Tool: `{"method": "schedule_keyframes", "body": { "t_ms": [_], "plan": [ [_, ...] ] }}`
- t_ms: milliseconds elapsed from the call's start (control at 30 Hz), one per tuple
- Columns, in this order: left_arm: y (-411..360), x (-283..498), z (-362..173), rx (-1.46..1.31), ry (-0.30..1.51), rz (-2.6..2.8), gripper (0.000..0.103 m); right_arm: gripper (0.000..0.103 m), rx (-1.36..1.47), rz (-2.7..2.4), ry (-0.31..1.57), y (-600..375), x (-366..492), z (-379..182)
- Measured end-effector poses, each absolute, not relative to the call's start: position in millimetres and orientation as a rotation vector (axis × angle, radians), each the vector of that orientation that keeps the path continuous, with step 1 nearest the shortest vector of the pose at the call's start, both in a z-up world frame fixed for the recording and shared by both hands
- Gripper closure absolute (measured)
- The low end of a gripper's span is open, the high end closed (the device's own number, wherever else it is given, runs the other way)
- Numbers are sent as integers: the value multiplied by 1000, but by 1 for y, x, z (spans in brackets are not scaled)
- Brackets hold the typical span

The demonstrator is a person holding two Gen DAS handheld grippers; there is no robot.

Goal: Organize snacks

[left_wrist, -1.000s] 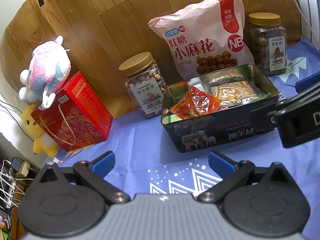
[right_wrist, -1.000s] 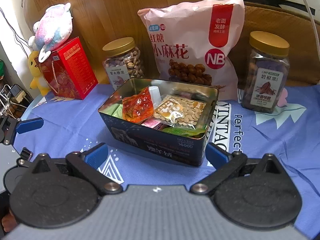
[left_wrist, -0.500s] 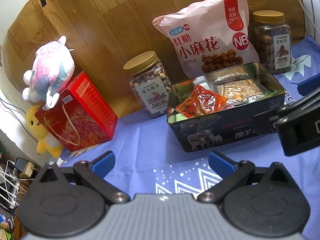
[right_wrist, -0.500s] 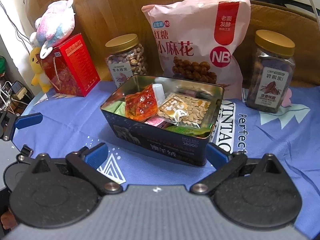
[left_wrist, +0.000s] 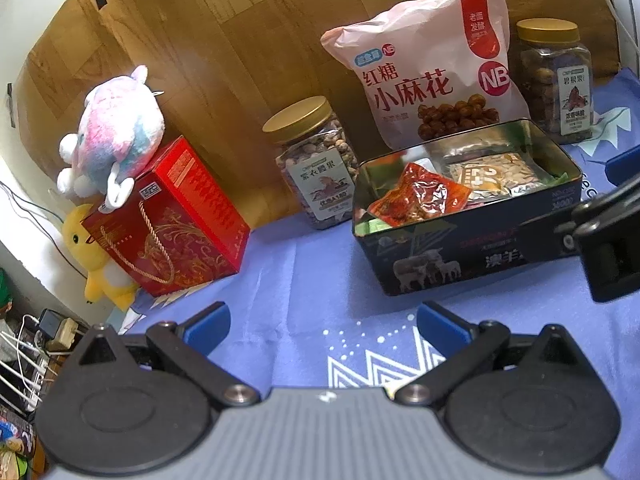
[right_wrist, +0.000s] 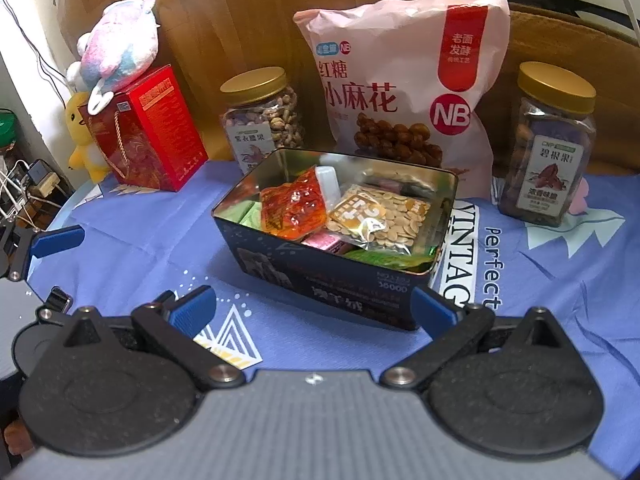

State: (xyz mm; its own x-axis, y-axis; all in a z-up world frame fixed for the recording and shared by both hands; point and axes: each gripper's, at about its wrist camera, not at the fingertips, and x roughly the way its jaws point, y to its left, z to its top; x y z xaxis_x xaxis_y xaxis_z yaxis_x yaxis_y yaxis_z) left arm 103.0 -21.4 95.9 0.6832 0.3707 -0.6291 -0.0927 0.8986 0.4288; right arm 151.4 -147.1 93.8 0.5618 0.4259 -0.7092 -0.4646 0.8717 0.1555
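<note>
A dark open tin stands on the blue cloth, filled with small snack packets: an orange-red one and a clear seed packet on top. Behind it lean a big pink snack bag and two gold-lidded nut jars, one left, one right. My left gripper is open, empty, low over the cloth left of the tin. My right gripper is open, empty, just before the tin's near wall.
A red gift box with a pastel plush on top stands at the left, a yellow plush beside it. Wooden panels back the table. Cables and plugs lie beyond the left edge.
The left gripper has drawn back and left, so the tin now sits further right and smaller. The right gripper has shifted slightly. Both stay open and empty.
</note>
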Motion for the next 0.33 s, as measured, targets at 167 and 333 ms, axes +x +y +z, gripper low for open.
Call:
{"method": "schedule_keyframes", "body": {
  "t_ms": [167, 333],
  "plan": [
    [-19, 94, 101, 377, 752, 261, 0, 0, -60, 529, 812, -144, 145, 98],
    [-19, 84, 108, 365, 723, 232, 0, 0, -69, 529, 800, -144, 137, 101]
  ]
}}
